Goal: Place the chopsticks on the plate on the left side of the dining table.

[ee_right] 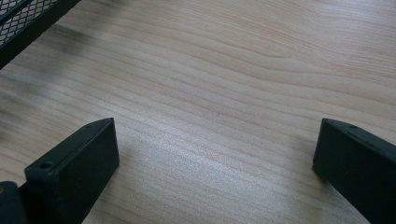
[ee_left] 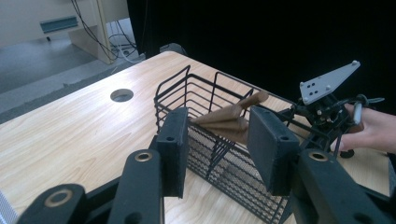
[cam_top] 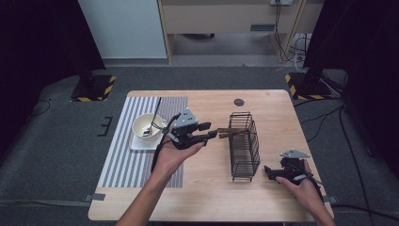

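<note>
The left gripper (cam_top: 212, 130) is held above the middle of the pale wooden worktop (cam_top: 202, 197), pointing toward the black wire basket (cam_top: 244, 147), an upright rectangular cage standing on the right half of the surface. In the left gripper view its two black pads (ee_left: 173, 144) stand partly spread, and the brown wooden utensils (ee_left: 231, 120), a couple of flat dark-brown handles lying across the basket's near rim, sit beyond the tips and between them; the near ends come close to the left-hand pad, but whether it touches them cannot be told, and the pads do not press on them. From the high view the same utensils (cam_top: 231, 133) stick out of the basket's left side toward the gripper. The right gripper (cam_top: 269, 172) rests low on the worktop at the right, just beside the basket's near corner, its jaws spread wide over bare wood with nothing between them, as the right gripper view shows. To the left, a cream round bowl (cam_top: 147, 127) with a metal spoon (cam_top: 151, 130) in it sits on a small white square plate (cam_top: 141, 143), all on a grey-and-white striped placemat (cam_top: 123, 162).
</note>
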A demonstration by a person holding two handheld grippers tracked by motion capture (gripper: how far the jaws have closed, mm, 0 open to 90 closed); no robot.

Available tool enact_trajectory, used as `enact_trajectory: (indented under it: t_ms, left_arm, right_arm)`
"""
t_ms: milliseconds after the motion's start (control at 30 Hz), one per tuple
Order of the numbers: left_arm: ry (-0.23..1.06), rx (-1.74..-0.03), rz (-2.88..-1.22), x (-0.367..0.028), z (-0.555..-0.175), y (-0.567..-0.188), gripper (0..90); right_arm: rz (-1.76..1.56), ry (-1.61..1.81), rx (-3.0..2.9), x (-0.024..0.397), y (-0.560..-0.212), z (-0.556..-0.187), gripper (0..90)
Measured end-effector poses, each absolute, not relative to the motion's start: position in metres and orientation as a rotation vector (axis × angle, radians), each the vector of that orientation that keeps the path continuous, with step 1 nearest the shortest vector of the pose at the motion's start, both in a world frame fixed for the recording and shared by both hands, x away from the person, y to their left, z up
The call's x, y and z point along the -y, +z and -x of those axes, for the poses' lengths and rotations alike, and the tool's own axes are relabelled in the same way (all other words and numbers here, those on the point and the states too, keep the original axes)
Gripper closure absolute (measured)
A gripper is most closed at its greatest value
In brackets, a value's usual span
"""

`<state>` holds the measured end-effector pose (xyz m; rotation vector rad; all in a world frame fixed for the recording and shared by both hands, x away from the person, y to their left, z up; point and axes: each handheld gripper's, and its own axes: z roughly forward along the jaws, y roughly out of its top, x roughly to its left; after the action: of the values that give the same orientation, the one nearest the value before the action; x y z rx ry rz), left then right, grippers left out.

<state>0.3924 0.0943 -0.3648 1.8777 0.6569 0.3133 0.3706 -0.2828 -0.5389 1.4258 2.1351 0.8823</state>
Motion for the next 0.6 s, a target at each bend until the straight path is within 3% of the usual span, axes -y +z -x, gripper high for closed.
enact_trajectory:
  t_ms: [267, 600]
  left_arm:
    - [0.303, -0.649, -1.882, -0.085, -0.397, -0.365, 61.6]
    - [0.295, -0.652, -1.886, -0.080, -0.397, -0.362, 74.1]
  right_arm:
    - [-1.429, 0.885, -2.135, 0.282, -0.539, -0.370, 0.1]
    - [-1.423, 0.887, -2.139, 0.283, -0.539, -0.370, 0.2]
